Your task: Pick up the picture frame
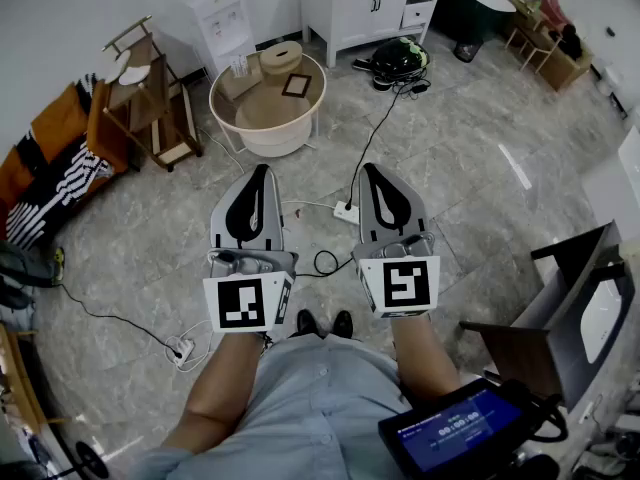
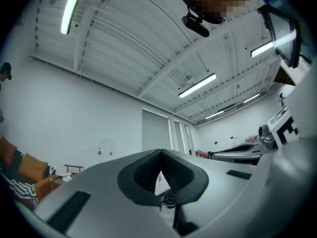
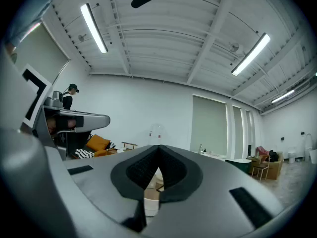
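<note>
The picture frame [image 1: 296,85], small and dark brown, lies on a round white table [image 1: 312,108] across the room, beside a round wooden box [image 1: 281,57]. My left gripper [image 1: 262,172] and right gripper [image 1: 372,172] are held side by side close to my body, pointing toward that table and far short of it. In the left gripper view the left gripper [image 2: 160,151] has its jaws meeting at the tips with nothing between them. The right gripper [image 3: 159,147] is shut the same way and empty; a sliver of the white table [image 3: 150,202] shows below its tips.
A power strip [image 1: 346,211] and cables lie on the marble floor just ahead of the grippers. A wooden rack [image 1: 150,98] and orange sofa [image 1: 40,173] stand left. A white cabinet [image 1: 370,8] is at the back, a dark chair [image 1: 560,308] at the right.
</note>
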`<move>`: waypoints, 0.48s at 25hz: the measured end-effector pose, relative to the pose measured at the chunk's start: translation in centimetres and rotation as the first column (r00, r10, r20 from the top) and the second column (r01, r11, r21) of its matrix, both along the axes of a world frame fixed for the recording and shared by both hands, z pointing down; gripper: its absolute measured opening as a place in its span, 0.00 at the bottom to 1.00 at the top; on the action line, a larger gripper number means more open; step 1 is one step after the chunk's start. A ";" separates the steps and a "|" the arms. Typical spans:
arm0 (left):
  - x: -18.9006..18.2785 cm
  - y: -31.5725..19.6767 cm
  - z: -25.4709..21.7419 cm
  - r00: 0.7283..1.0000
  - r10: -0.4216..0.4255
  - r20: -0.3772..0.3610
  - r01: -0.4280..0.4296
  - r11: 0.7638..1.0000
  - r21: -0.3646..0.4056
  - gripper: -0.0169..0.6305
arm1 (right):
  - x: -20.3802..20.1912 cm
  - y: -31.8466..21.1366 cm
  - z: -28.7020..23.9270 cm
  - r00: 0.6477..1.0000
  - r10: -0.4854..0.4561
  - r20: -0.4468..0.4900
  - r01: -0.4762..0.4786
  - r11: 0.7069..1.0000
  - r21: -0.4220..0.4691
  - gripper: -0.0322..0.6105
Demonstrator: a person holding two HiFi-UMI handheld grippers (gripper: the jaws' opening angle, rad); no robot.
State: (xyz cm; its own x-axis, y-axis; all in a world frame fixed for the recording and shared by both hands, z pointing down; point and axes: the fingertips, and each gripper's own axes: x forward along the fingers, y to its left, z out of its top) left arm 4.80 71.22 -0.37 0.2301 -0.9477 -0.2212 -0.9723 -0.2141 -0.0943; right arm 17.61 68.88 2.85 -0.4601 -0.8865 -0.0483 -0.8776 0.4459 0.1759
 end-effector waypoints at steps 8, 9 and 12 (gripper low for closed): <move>-1.9 -0.3 0.9 1.000 -0.007 -0.012 0.006 1.000 -0.014 0.04 | -0.7 -0.5 0.8 0.999 0.008 0.037 -0.007 1.000 -0.024 0.07; -2.4 -0.4 0.9 1.000 -0.009 -0.014 0.008 1.000 -0.014 0.04 | -0.9 -0.6 0.7 0.999 0.018 0.040 -0.017 1.000 -0.023 0.07; -3.7 -0.6 1.1 1.000 -0.012 -0.022 0.011 1.000 -0.016 0.04 | -1.5 -0.9 0.7 0.999 0.040 0.034 -0.039 0.999 -0.015 0.07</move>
State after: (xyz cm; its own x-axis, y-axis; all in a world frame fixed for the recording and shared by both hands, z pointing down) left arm 1.08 70.62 0.75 0.2145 -0.9537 -0.2108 -0.9765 -0.2043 -0.0691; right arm 16.09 68.02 3.53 -0.4229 -0.9048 -0.0503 -0.9000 0.4130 0.1394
